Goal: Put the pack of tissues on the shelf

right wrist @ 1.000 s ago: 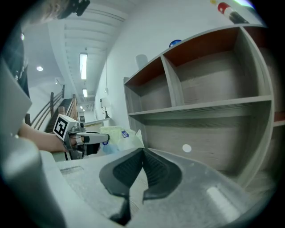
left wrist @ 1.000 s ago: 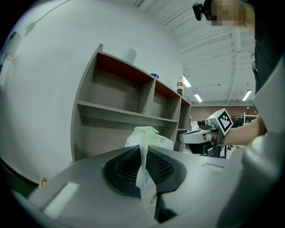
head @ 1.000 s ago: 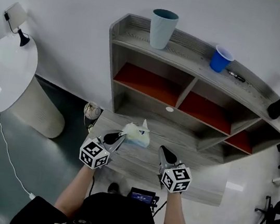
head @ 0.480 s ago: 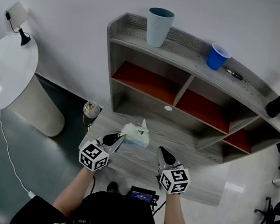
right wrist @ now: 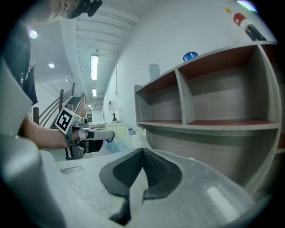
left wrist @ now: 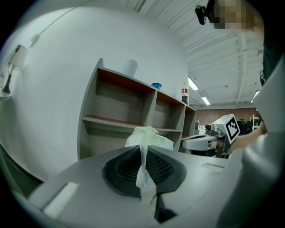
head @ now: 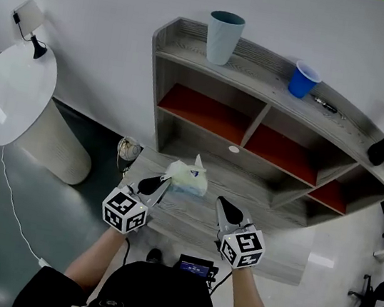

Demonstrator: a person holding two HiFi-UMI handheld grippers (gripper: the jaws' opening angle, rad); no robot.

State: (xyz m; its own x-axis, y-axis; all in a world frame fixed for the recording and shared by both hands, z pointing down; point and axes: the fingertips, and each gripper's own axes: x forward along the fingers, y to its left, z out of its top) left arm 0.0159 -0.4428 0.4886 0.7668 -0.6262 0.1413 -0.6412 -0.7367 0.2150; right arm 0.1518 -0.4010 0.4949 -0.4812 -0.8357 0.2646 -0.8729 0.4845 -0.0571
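Shelf (head: 262, 77) as before. Pack of tissues (head: 188, 178) now slightly higher over tabletop (head: 188, 222) than second ago, in front of shelf's lower left bay. Left tool (head: 165, 180) clenched on pack's wrapper edge, also risen. Right tool (head: 221, 202) clenched, empty, just beside pack.

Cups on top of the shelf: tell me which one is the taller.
The pale teal cup near the left end of the shelf; the bright blue cup to its right is shorter.

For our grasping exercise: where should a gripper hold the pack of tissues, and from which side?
Pinch the thin wrapper flap at the left end of the pack of tissues, coming from that side, as the left gripper does; the puffy body looks soft and wide.
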